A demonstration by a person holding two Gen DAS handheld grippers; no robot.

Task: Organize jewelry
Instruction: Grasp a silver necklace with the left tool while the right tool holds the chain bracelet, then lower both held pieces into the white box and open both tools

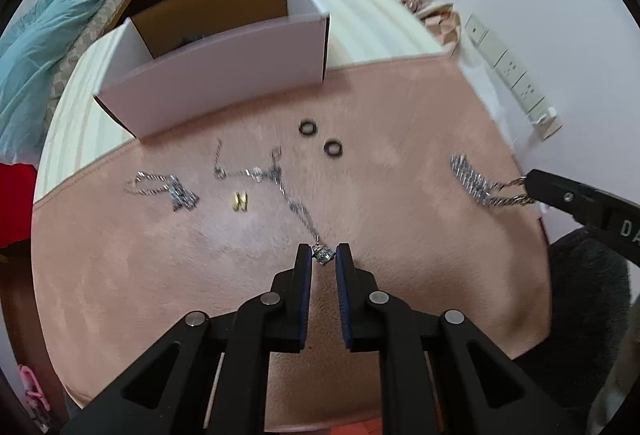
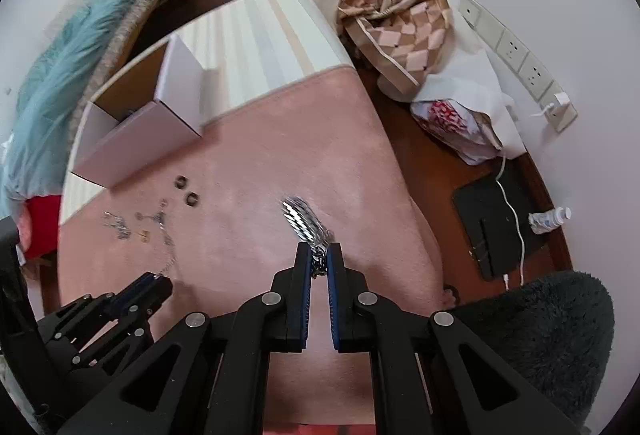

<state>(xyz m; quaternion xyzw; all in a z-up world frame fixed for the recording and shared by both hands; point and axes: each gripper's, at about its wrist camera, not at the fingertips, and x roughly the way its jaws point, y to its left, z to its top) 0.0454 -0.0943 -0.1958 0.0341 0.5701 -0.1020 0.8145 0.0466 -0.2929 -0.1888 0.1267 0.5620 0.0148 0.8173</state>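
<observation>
A pink cloth covers the worktop, in a room with a bed and wall sockets. Beyond the fingers stand one white box and two dark rings. The left gripper has narrow fingers around a pendant. The right gripper pinches a heavy chain.

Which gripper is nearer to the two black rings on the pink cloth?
Left. The left gripper is just below the black rings, by the thin necklace. The right gripper holds the thick chain further to their right.
</observation>
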